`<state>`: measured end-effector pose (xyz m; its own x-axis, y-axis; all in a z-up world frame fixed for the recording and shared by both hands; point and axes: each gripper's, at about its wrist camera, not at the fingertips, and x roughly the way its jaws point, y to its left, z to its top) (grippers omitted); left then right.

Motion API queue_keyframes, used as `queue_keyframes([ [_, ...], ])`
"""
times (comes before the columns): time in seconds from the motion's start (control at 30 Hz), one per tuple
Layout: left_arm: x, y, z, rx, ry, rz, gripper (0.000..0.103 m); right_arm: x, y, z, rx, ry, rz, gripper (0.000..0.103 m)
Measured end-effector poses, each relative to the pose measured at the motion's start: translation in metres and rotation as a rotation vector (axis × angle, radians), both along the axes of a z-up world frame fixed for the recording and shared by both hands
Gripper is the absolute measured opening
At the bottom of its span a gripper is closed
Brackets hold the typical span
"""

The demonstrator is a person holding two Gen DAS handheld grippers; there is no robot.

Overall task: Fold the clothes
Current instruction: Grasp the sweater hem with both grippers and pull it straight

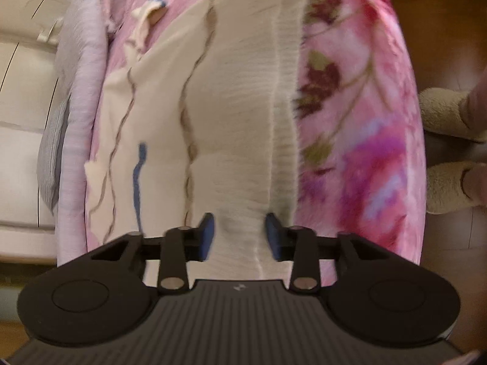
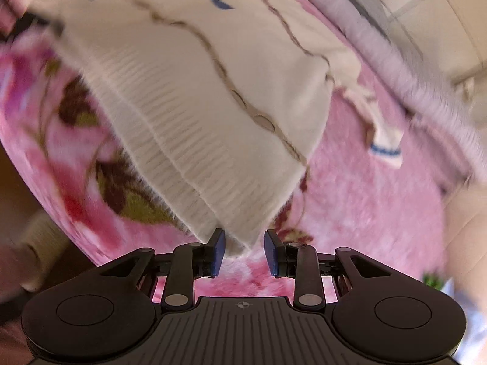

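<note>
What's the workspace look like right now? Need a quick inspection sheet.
Surface: pink floral blanket, fuzzy, spread under the work.
Job's things: cream sweater lying on the blanket, ribbed hem toward both grippers.
Clutter: lilac cloth bunched along the blanket's far edge.
Grippers: left gripper straddles the hem, pads not visibly pressing; right gripper open at the sweater's corner.
Cables: nothing seen.
Surroundings: wooden floor; beige slippers beside the blanket.

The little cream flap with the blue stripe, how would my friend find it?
Start at the big pink flowery blanket, then find the cream sweater spread on it. Beside the sweater's far edge a small cream flap sticks out onto plain pink fleece. Only it ends in a short blue band; the sweater's other lines are long, wavy and mostly brown.
</note>
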<state>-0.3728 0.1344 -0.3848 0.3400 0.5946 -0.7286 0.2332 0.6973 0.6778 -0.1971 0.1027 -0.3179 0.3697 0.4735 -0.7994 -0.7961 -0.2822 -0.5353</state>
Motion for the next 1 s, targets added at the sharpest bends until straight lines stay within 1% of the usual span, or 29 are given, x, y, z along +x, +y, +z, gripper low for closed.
queue_keyframes([
  [0.03,-0.002,0.003,0.001,-0.002,0.0,0.021,0.008,-0.002,-0.001,-0.003,0.002,-0.024,0.021,0.031],
  [0.1,-0.007,0.01,0.003,-0.035,-0.019,0.062,0.005,-0.006,-0.003,-0.008,0.006,-0.071,0.062,0.031],
  [0.17,-0.008,0.015,0.01,-0.048,-0.046,0.061,0.004,-0.005,-0.003,-0.011,0.016,-0.088,0.084,0.029],
  [0.2,-0.01,0.015,0.015,-0.05,-0.06,0.056,0.004,-0.003,-0.003,-0.01,0.02,-0.079,0.088,0.011],
  [0.23,-0.012,0.014,0.021,-0.052,-0.073,0.051,0.003,0.0,-0.003,-0.007,0.027,-0.066,0.083,0.002],
  [0.33,-0.02,0.01,0.038,-0.053,-0.097,0.036,0.001,0.007,-0.008,0.016,0.117,-0.06,0.074,0.001],
  [0.37,-0.027,0.007,0.044,-0.046,-0.088,0.029,0.001,0.007,-0.013,0.024,0.147,-0.065,0.087,0.001],
  [0.43,-0.039,-0.001,0.048,-0.035,-0.047,0.018,0.001,0.004,-0.025,0.039,0.195,-0.046,0.119,0.001],
  [0.5,-0.046,-0.006,0.045,-0.04,-0.014,0.024,0.001,-0.002,-0.031,0.037,0.142,-0.011,0.157,0.001],
  [0.57,-0.044,-0.009,0.026,-0.058,0.018,0.039,0.001,-0.009,-0.032,0.018,0.031,0.005,0.174,0.001],
  [0.6,-0.042,-0.011,0.018,-0.058,0.032,0.036,0.001,-0.011,-0.03,0.005,-0.038,0.0,0.173,0.001],
  [0.67,-0.037,-0.014,0.003,-0.06,0.061,0.031,0.002,-0.012,-0.023,-0.009,-0.093,-0.05,0.16,0.001],
  [0.7,-0.034,-0.016,-0.005,-0.062,0.074,0.029,0.002,-0.007,-0.02,-0.003,-0.093,-0.004,0.131,0.002],
  [0.77,-0.039,-0.005,0.014,-0.181,0.014,0.145,0.007,0.005,-0.014,0.01,-0.092,0.089,0.075,0.004],
  [0.83,-0.045,0.005,0.033,-0.301,-0.046,0.262,0.011,0.029,-0.011,0.029,-0.065,0.269,-0.052,0.007],
  [0.87,-0.047,0.01,0.043,-0.361,-0.076,0.32,0.012,0.044,-0.011,0.037,-0.05,0.378,-0.14,0.014],
  [0.9,-0.055,0.021,0.054,-0.455,-0.122,0.404,0.017,0.062,-0.01,0.042,-0.031,0.51,-0.268,0.028],
  [0.93,-0.067,0.033,0.063,-0.543,-0.173,0.494,0.023,0.081,-0.009,0.046,-0.011,0.641,-0.396,0.035],
  [0.97,-0.077,0.05,0.07,-0.609,-0.244,0.607,0.025,0.1,-0.009,0.048,0.014,0.767,-0.534,0.048],
  [1.0,-0.088,0.067,0.076,-0.674,-0.316,0.721,0.03,0.118,-0.012,0.047,0.047,0.9,-0.668,0.052],
])
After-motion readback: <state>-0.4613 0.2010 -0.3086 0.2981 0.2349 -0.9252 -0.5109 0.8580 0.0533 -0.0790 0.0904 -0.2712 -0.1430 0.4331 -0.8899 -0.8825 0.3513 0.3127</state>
